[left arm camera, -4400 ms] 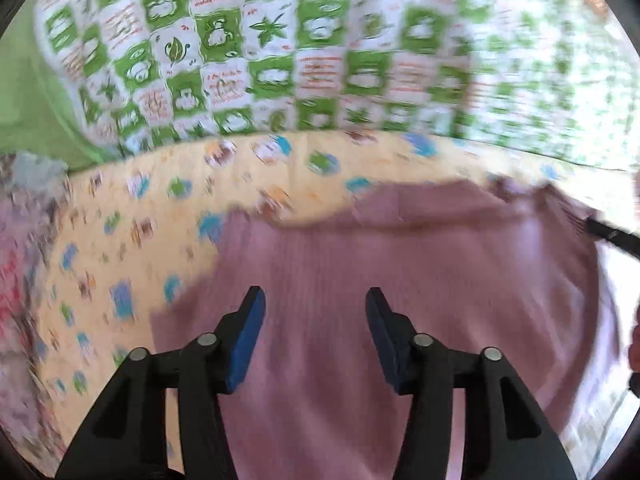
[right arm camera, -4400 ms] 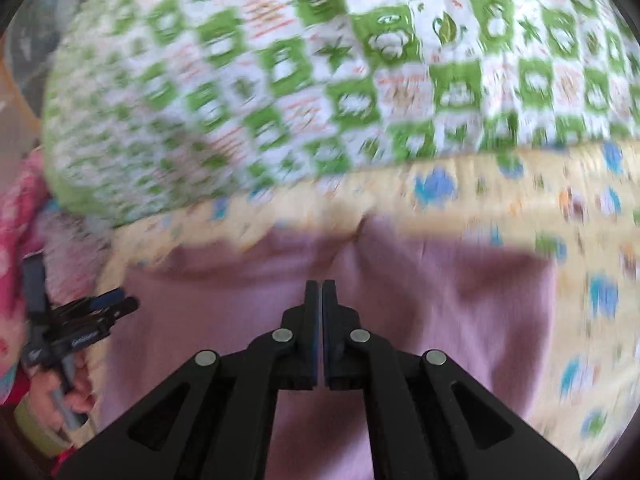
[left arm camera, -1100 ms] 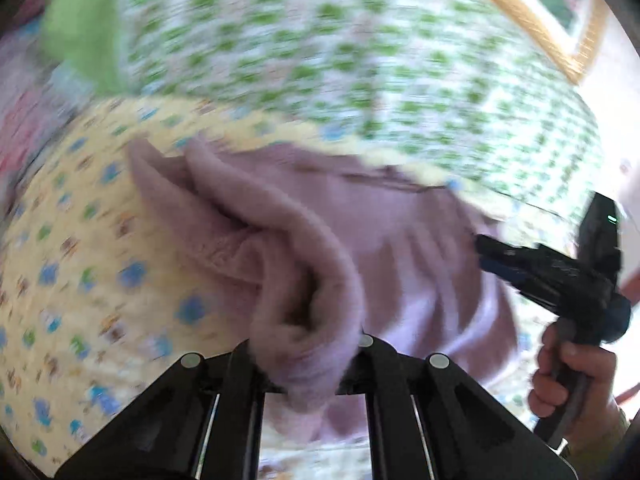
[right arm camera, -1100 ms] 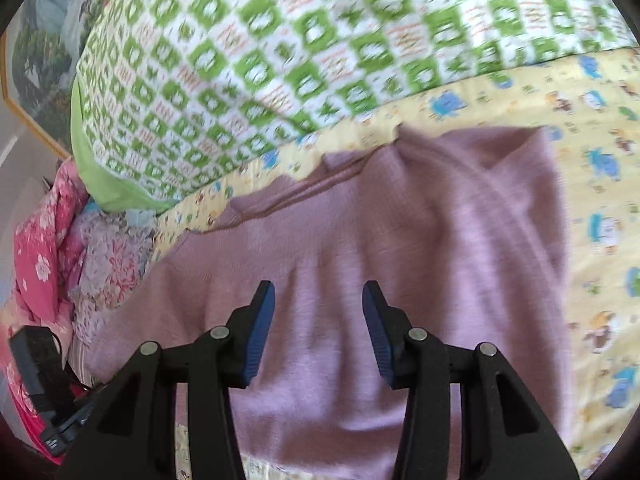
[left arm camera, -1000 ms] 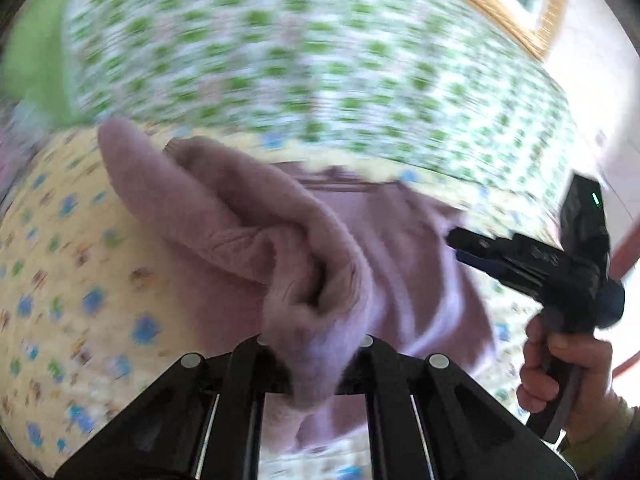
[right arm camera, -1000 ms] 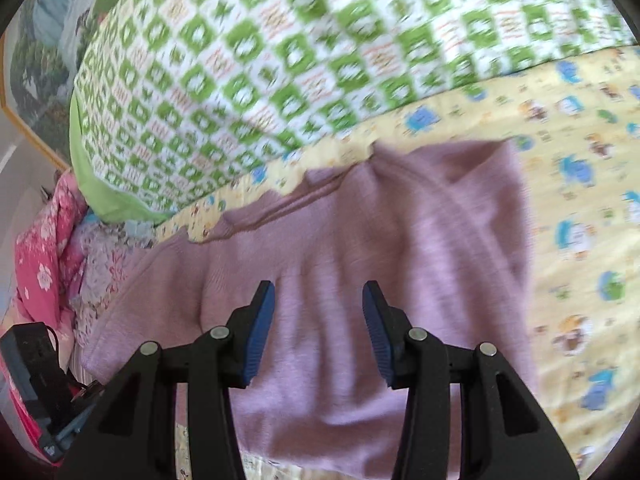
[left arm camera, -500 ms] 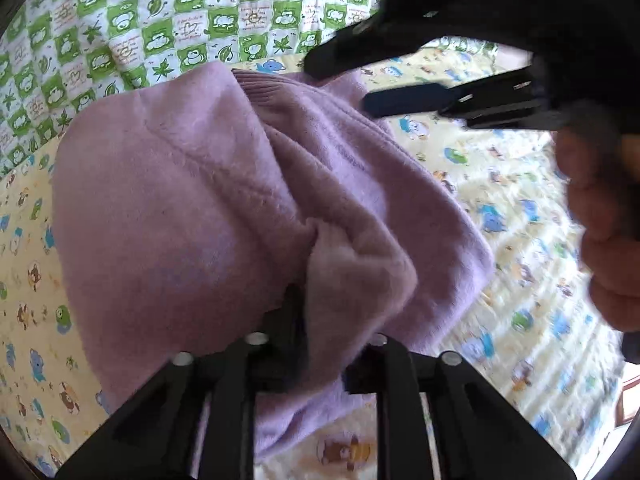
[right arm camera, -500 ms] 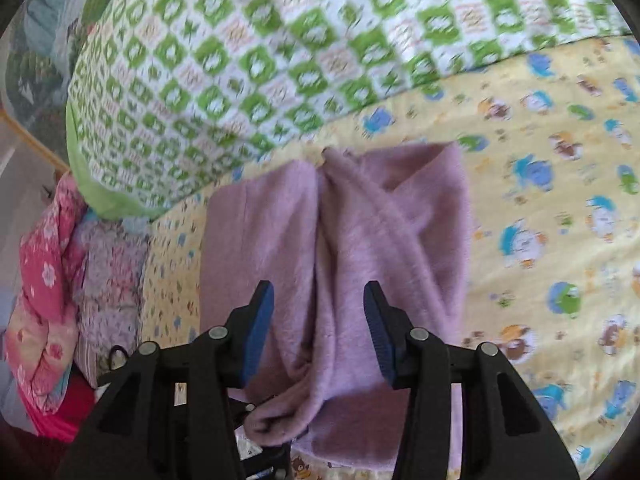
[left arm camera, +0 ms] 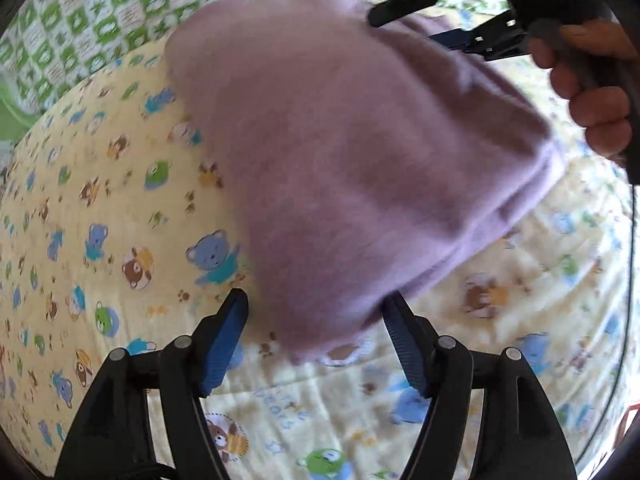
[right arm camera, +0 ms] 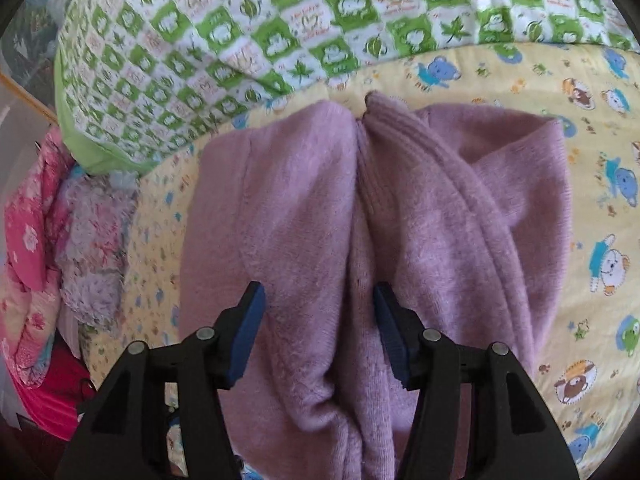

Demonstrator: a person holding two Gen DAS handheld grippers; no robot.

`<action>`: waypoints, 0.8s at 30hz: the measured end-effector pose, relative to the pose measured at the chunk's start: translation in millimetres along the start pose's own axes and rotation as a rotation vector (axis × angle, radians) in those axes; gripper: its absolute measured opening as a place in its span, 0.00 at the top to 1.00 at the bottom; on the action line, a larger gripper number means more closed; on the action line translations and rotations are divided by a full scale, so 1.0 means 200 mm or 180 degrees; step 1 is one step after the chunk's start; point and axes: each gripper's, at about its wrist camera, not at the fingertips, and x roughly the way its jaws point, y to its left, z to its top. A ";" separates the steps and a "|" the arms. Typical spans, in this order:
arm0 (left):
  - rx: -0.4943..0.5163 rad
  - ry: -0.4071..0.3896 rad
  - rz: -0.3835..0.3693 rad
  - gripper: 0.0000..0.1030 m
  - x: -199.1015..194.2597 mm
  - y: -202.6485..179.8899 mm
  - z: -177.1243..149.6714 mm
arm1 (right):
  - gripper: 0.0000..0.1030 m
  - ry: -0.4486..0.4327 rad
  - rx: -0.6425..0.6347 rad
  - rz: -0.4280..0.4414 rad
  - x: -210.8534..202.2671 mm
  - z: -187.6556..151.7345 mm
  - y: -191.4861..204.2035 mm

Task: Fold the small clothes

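Observation:
A small purple knit sweater [left arm camera: 360,152] lies folded on a yellow bear-print sheet [left arm camera: 100,220]. My left gripper [left arm camera: 316,328] is open, its blue pads either side of the sweater's near corner, holding nothing. In the right wrist view the sweater [right arm camera: 304,216] shows both sides folded inward, meeting along a centre seam. My right gripper [right arm camera: 320,320] is open just above the sweater's near part. The right gripper [left arm camera: 480,36] also shows in the left wrist view at the sweater's far edge, held by a hand.
A green-and-white checked quilt [right arm camera: 280,20] lies bunched behind the sweater. A pile of pink and floral clothes [right arm camera: 44,240] sits at the left edge of the sheet. A black cable [left arm camera: 630,260] hangs down at the right.
My left gripper held a bunch of the sweater, carried it over across the garment, then opened and let it go. The right gripper stayed open over the sweater.

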 end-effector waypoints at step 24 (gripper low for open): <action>-0.0157 0.0070 -0.0241 0.39 0.08 0.02 0.41 | 0.88 -0.0593 0.0494 -0.0261 -0.33 -0.13 -0.31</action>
